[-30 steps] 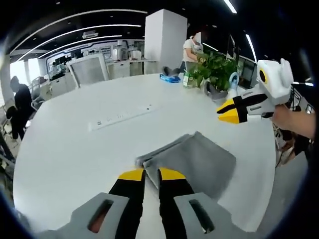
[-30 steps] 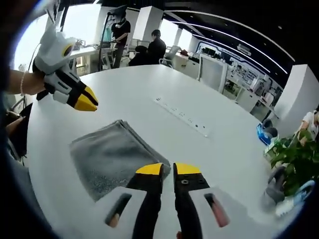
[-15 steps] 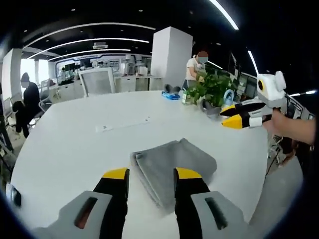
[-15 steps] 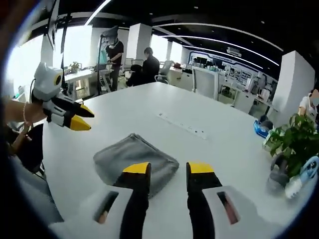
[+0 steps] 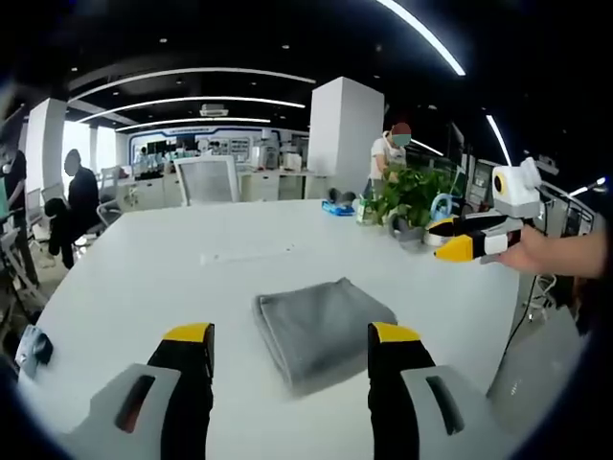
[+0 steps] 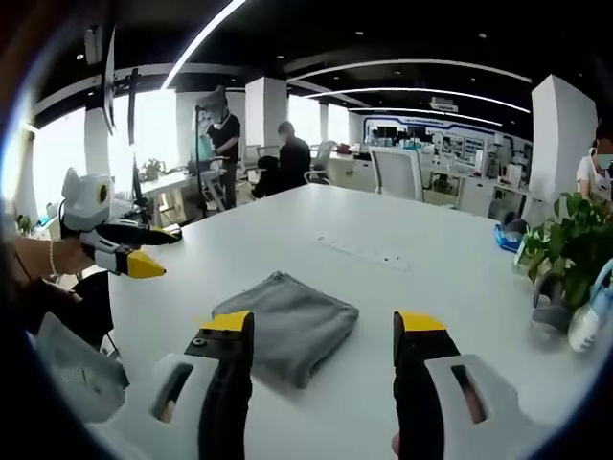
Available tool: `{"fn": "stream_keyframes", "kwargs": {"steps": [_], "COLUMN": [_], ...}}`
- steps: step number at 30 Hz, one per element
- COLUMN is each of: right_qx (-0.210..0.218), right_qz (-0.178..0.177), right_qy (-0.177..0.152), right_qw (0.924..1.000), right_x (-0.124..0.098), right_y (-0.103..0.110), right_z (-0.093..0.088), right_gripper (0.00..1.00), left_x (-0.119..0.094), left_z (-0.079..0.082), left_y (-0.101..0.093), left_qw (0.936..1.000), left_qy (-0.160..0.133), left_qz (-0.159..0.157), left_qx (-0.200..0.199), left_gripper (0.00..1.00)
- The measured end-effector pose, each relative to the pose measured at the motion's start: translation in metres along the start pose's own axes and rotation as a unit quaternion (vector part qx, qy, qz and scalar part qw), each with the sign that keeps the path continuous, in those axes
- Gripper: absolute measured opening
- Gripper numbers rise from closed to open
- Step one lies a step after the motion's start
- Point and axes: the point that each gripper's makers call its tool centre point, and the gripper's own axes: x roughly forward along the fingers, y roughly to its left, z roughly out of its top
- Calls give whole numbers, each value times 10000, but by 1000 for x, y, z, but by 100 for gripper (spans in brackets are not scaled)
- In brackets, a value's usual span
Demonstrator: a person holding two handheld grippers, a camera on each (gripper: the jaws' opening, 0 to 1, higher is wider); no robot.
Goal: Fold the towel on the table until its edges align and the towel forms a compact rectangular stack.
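- In the left gripper view, a chair (image 5: 209, 179) is seen beyond the far edge of the white table (image 5: 124, 278), and a power strip (image 5: 247, 255) lies flat on the tabletop.
- The left gripper (image 5: 292, 343) is held above the near edge of the table with its jaws spread wide; nothing is held between them.
- The towel (image 5: 321, 326) is seen folded into a compact grey rectangle, lying flat on the table just ahead of the left gripper and framed between its yellow tips.
- A plant (image 5: 412, 192) stands at the far right of the table, and a person is seen behind it.
- The right gripper (image 5: 458, 240) is held in a hand (image 5: 536, 254) over the table's right side, well apart from the towel.
- In the right gripper view, the left gripper (image 6: 134, 251) is seen at the left in a hand (image 6: 38, 278), clear of the towel (image 6: 287, 324).
- The towel lies between the wide-spread, empty jaws of the right gripper (image 6: 324, 329).
- The power strip (image 6: 364, 251) is seen beyond the towel, and the plant (image 6: 570, 254) at the right.
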Motion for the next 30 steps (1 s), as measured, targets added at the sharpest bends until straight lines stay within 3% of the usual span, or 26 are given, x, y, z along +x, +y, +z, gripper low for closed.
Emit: {"fn": "stream_keyframes", "kwargs": {"steps": [3,6,8,13,18,23,30], "right_qx": [103,206,292,604,491,331,308], "right_qz": [-55,-130,-232,-303,-364,-414,-427], "right_qy": [-83,-71,1,-208,-226,-59,-35], "right_qw": [9999,9997,9993,9975,9979,9986,9986], "right_x": [-7,-13,-18,-29,-36,-39,-45], "right_y": [4,10,12,16,23,27,24], "right_z": [-5,-19,-27,-32,-39,-49,-50], "right_gripper": [79,85,90,100,100,100,100], "left_x": [-9,-16,-19,-24,-26,-27,-23], "left_z": [6,2,-1,-5,-17,-20,-23], "left_y": [1,1,2,1,3,5,6], "left_qw": [9992,9988,9989,9988,9993,9992,9992], "left_qy": [-358,-438,-399,-427,-289,-282,-259], "left_qz": [169,181,174,165,115,144,193], "left_qx": [105,115,157,199,211,227,227], "left_gripper": [96,99,99,100,100,100,100]}}
